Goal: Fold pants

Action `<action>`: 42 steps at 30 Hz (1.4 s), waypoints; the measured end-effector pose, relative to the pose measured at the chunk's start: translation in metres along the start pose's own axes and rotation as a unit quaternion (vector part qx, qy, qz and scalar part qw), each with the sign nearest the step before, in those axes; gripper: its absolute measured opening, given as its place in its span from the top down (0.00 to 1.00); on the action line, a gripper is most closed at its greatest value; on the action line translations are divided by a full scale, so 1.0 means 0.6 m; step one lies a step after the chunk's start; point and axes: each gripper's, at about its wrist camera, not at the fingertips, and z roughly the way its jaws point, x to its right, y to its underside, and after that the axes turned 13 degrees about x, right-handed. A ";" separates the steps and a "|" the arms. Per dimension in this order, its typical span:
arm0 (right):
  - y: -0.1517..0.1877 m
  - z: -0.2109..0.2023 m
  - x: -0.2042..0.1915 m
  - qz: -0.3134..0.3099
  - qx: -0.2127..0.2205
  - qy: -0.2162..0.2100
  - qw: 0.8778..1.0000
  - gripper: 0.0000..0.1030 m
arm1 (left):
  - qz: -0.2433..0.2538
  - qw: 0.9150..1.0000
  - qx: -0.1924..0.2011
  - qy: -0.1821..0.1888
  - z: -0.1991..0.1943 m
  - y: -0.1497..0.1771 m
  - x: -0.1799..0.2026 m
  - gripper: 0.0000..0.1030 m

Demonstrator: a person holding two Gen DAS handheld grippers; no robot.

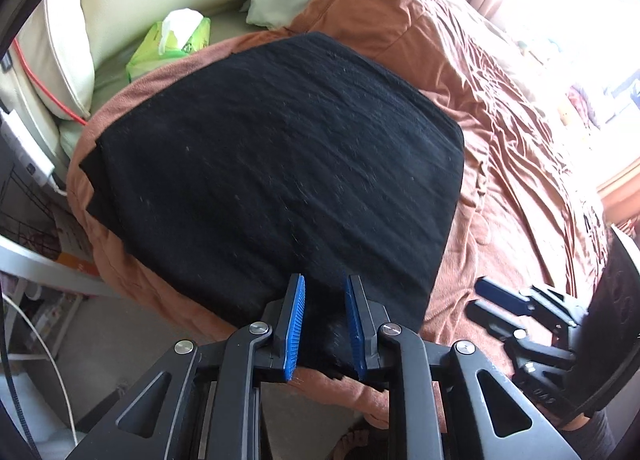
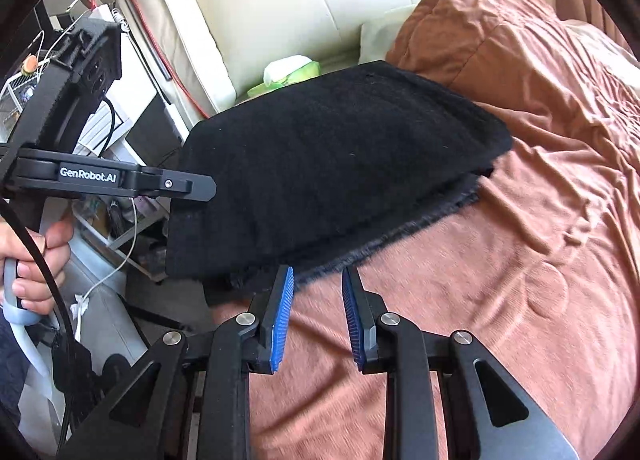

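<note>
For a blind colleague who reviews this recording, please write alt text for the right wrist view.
Folded black pants lie on a rust-brown bedspread, and the right gripper hovers at their near edge with nothing between its blue pads. On the left, a hand holds the left gripper against the pants' side.

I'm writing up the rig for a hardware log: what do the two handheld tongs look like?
Both the left tongs and right tongs are matte black linkage arms with silver pivot bolts and ribbed blue pads. The left unit's side reads "GenRobot.AI" in white; its handle is pale grey, with a black cable alongside.
</note>
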 end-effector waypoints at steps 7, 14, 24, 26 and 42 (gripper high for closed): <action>0.012 -0.099 0.042 0.025 0.016 0.034 0.999 0.78 | 0.008 0.999 -0.040 -0.009 -0.007 0.024 0.032 0.78; 0.006 -0.207 0.062 0.042 0.035 0.065 0.996 0.35 | 0.019 1.000 -0.011 -0.011 -0.073 0.025 0.074 0.46; 0.020 -0.353 0.038 0.024 0.043 0.111 0.993 0.07 | 0.064 0.997 0.048 -0.016 -0.174 0.035 0.163 0.14; 0.018 -0.383 0.031 0.021 0.050 0.120 0.991 0.02 | 0.071 0.996 0.060 -0.019 -0.195 0.038 0.180 0.10; 0.061 -0.606 -0.038 0.026 0.111 0.176 0.978 0.00 | 0.133 0.981 0.137 0.018 -0.356 0.082 0.305 0.01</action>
